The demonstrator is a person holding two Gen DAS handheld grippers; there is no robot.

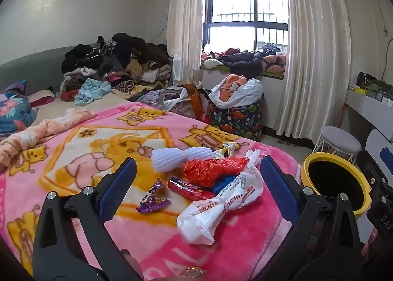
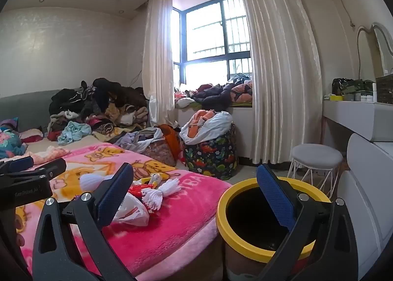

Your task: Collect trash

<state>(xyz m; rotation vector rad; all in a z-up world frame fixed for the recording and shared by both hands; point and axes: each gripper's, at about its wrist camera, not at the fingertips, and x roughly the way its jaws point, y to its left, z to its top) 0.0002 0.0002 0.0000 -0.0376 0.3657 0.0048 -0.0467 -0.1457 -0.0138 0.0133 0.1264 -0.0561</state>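
L tool (image 1: pixel 198 178) open, trash bin (image 1: pixel 335 182) empty-handed

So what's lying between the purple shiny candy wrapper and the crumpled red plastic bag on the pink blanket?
A dark red tube-shaped snack wrapper lies between the purple foil candy wrapper and the crumpled red plastic bag, seen in the left wrist view.

Wide-spread left gripper (image 1: pixel 197 186) hovers over wrappers (image 1: pixel 153 201) on pink blanket (image 1: pixel 73 163), empty.
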